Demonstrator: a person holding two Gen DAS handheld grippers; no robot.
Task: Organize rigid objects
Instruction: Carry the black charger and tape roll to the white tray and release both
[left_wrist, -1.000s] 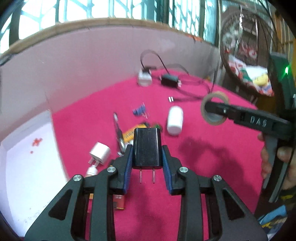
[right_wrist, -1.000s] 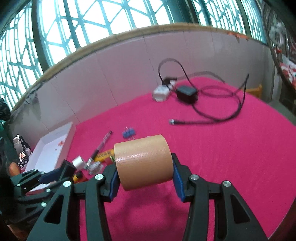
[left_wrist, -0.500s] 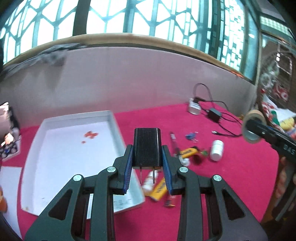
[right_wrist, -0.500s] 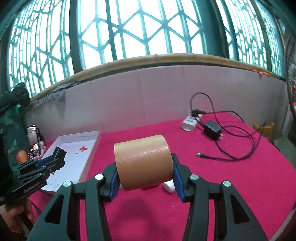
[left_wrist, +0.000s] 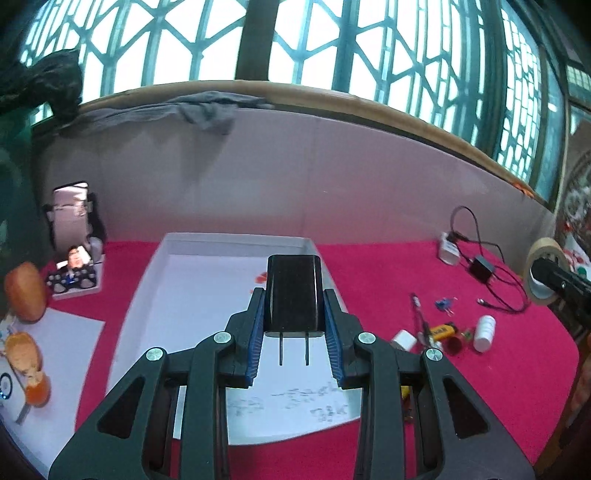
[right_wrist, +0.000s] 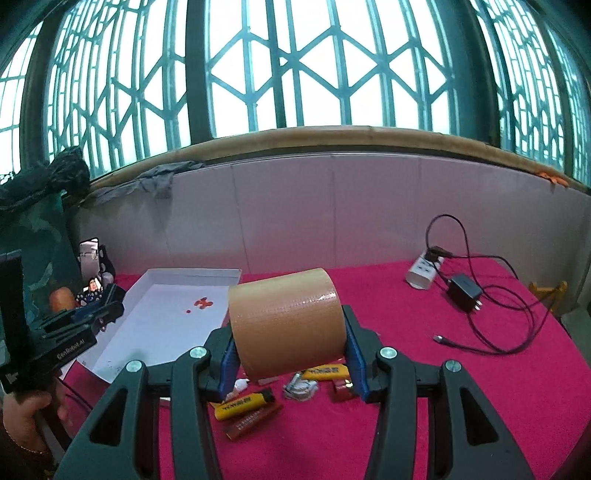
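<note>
charger (left_wrist: 294, 293): glossy black plastic | tape roll (right_wrist: 286, 323): shiny tan | tablecloth (right_wrist: 461, 387): matt pink cloth

The left gripper (left_wrist: 294, 343) is tilted a little downward, and its two blue pads press on the sides of a black plug (left_wrist: 294, 299) whose pins point back toward the gripper's body. The right gripper (right_wrist: 290, 354) also tilts downward, its pads clamped on both ends of a brown tape roll (right_wrist: 286, 321). A hand (right_wrist: 22, 413) holds the left gripper's handle from below.
</note>
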